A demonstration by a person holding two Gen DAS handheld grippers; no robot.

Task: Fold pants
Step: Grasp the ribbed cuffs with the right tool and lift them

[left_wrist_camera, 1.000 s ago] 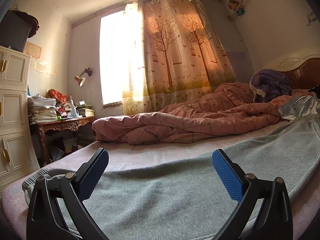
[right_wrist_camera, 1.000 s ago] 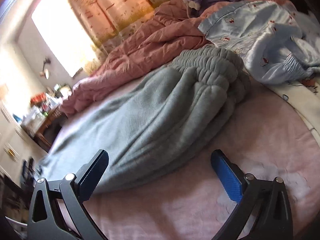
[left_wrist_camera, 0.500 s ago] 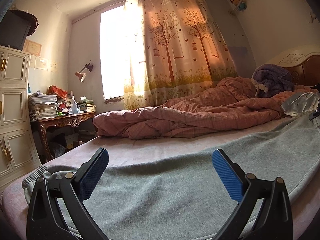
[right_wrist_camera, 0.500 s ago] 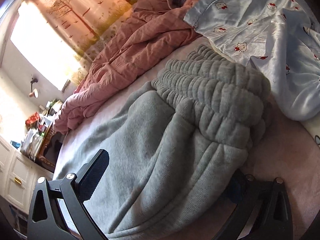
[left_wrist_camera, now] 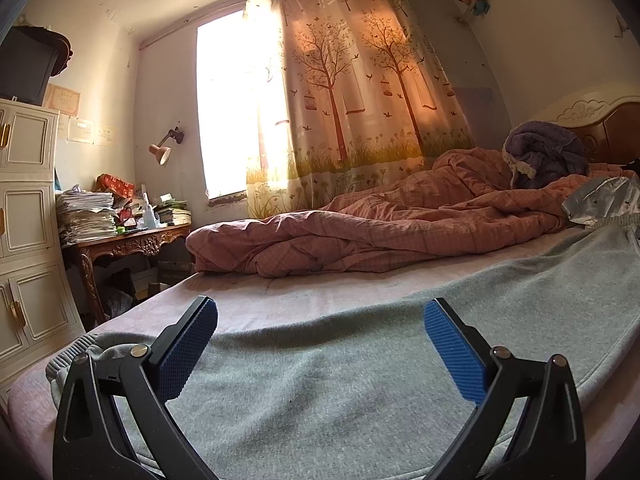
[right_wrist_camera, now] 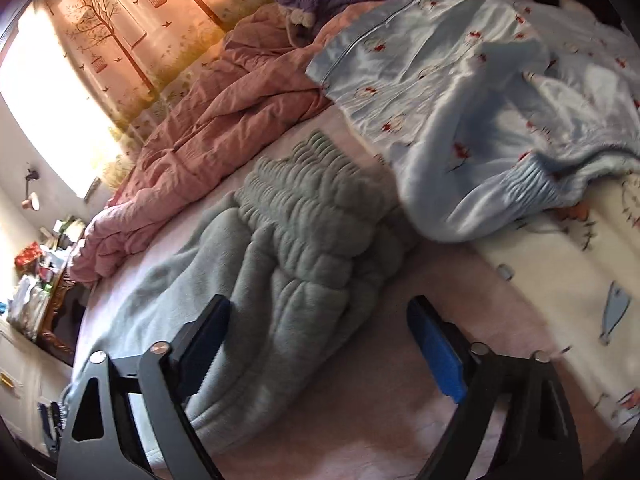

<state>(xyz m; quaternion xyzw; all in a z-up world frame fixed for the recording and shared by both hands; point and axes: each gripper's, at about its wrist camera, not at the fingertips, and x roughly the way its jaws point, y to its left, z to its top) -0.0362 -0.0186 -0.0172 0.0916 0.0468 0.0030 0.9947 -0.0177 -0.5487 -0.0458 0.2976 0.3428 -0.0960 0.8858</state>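
A pink bed fills both views, with a rumpled pink quilt along its far side by the curtained window. Grey pants lie stretched flat along the near edge of the mattress, one cuff at the left end and the ribbed waistband bunched at the right end, just beside a pale blue printed garment. The pants appear laid out lengthwise, but no crosswise fold shows yet, so most of the folding seems left to do. The left gripper hovers low over the leg, jaws spread wide, holding nothing. The right gripper tilts down near the waistband, jaws wide and beginning to close around the fabric edge, pads not yet pressing.
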